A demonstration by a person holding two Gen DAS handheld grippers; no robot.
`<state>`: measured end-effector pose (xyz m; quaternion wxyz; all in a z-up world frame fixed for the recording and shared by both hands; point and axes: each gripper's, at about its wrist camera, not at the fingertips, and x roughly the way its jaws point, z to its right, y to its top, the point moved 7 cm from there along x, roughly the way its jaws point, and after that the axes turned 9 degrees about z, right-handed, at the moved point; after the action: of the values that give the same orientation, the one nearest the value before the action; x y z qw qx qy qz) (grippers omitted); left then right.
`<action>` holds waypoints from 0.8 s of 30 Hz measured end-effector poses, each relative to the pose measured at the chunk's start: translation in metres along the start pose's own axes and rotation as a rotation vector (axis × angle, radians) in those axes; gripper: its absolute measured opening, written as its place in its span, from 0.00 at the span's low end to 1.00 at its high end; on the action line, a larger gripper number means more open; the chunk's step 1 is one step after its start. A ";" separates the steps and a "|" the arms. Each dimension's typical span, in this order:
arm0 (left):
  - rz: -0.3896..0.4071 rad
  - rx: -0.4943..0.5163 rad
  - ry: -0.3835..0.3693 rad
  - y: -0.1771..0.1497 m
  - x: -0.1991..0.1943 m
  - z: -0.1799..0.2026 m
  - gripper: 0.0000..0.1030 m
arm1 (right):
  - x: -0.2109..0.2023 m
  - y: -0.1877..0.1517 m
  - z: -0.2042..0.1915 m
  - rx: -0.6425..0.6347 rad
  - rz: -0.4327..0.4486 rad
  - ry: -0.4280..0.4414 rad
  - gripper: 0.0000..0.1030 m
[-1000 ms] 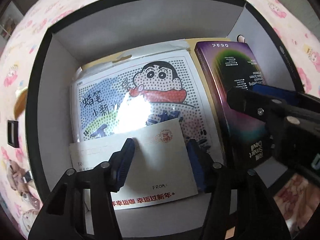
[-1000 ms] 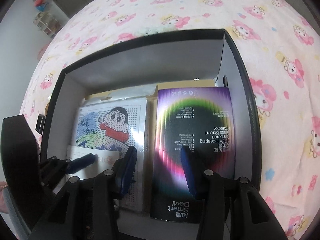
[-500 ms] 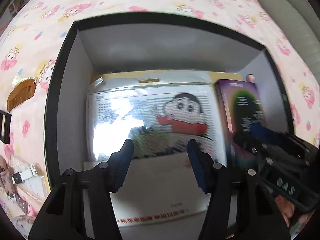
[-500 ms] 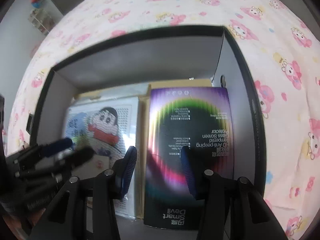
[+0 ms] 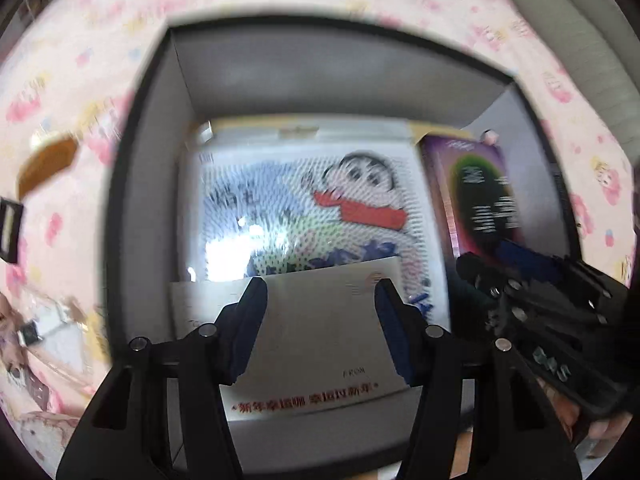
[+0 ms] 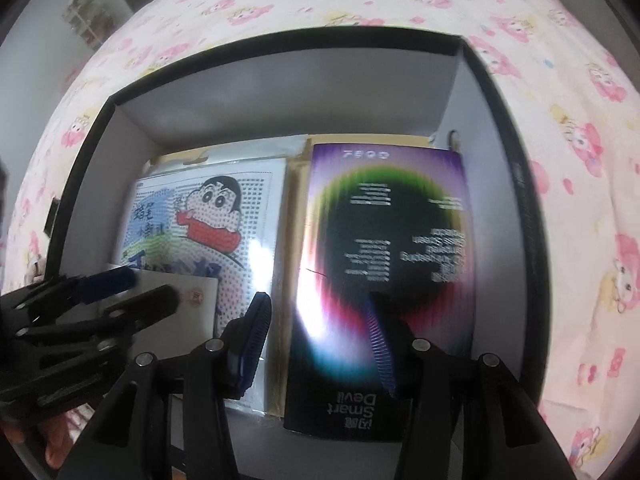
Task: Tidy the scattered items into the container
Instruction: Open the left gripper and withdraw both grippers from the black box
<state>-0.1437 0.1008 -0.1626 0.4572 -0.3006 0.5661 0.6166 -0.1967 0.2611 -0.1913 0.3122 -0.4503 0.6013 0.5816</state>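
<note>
Above box (image 6: pixel 520 184): left claw (image 5: pixel 320 312) tipped down over envelope (image 5: pixel 320 344), parted, empty; right claw (image 6: pixel 316 332) just widening, nothing gripped.

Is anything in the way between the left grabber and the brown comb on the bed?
Yes. The box's left wall stands between the left gripper, which hangs open over the box, and the comb lying outside on the bedsheet.

Motion-blurred comb (image 5: pixel 47 164) and bedsheet print (image 5: pixel 100 12); envelope (image 5: pixel 312 328) partly behind fingers (image 5: pixel 248 320).
</note>
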 end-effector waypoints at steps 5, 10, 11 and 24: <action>0.132 0.033 -0.069 -0.002 -0.034 0.015 0.58 | -0.050 0.004 -0.002 0.037 0.182 -0.021 0.43; 0.182 0.045 -0.111 0.006 -0.046 0.067 0.59 | -0.090 -0.011 -0.022 0.071 0.257 0.048 0.43; 0.186 0.048 -0.121 0.001 -0.058 0.058 0.59 | -0.094 -0.014 -0.025 0.071 0.263 0.056 0.43; 0.195 0.034 -0.172 -0.035 -0.095 0.006 0.59 | -0.113 -0.041 -0.085 0.100 0.242 0.198 0.43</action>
<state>-0.0725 0.0836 -0.0918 0.4472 -0.1822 0.5617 0.6718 -0.1016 0.2013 -0.0955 0.2012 -0.4137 0.7072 0.5368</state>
